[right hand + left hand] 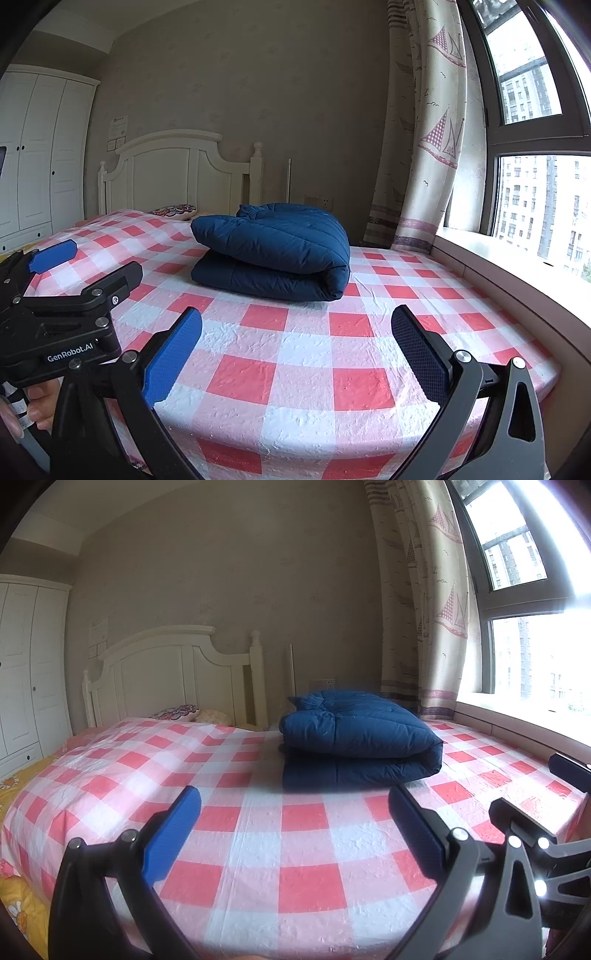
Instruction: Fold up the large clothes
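I am looking along a bed (295, 849) covered in a red, pink and white checked sheet (303, 373); its near edge drops out of sight under my grippers in both views, and the left edge gives way to a yellow flowered cover (22, 893) that is cut off by the lens rim. The white headboard (177, 675) stands at the far end, a white wardrobe (37, 155) beyond the far left corner, and a sailboat-print curtain (424, 129) hangs by the window (532, 147) along the right edge.

The folded dark blue padded garment (358, 738) lies on the sheet toward the far right part of the bed, short of the headboard. It is doubled over on itself in two thick layers, the rounded fold facing the window side and the open edges facing the left edge; its long axis runs across the bed. What sort of garment it is I cannot make out. A patterned pillow (177, 712) is half hidden at the headboard end.

My left gripper (295, 805) hovers over the near edge with jaws spread wide, holding nothing. My right gripper (295, 325) is likewise wide apart and empty. In the right view a hand (37, 406) grips the left tool's handle.
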The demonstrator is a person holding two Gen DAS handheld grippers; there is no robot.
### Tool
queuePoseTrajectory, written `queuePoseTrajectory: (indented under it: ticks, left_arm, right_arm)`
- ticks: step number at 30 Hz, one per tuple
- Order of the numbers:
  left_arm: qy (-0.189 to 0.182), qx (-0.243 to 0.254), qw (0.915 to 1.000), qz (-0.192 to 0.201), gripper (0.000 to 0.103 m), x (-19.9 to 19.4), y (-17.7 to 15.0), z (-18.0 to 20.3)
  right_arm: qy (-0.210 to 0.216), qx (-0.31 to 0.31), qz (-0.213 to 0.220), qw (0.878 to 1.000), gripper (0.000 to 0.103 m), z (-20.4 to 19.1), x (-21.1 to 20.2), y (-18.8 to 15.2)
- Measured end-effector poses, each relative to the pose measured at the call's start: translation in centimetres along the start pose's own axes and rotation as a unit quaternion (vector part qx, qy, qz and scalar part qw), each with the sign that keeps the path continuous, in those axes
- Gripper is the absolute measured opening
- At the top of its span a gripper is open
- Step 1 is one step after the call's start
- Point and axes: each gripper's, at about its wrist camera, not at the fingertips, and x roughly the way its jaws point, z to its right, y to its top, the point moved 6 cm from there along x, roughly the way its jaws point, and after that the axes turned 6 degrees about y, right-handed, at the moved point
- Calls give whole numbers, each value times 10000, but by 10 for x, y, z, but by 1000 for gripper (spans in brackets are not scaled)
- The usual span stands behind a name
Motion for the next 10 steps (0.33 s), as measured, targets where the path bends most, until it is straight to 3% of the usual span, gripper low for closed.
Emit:
queuePoseTrajectory:
  ticks: [4,7,10]
  left_arm:
    - [-196,199,9996,107,101,0,4,5]
    - [-330,318,9989,-119,101,20,13,-14]
    - [113,215,9985,-491,101,65,33,-70]
  right_arm:
    - [-2,8,-5,10000,99,3,1,3]
    - [-56,-5,-91,9999,99,24,7,17]
    - [-380,180,-252,9988,99,89,15,49]
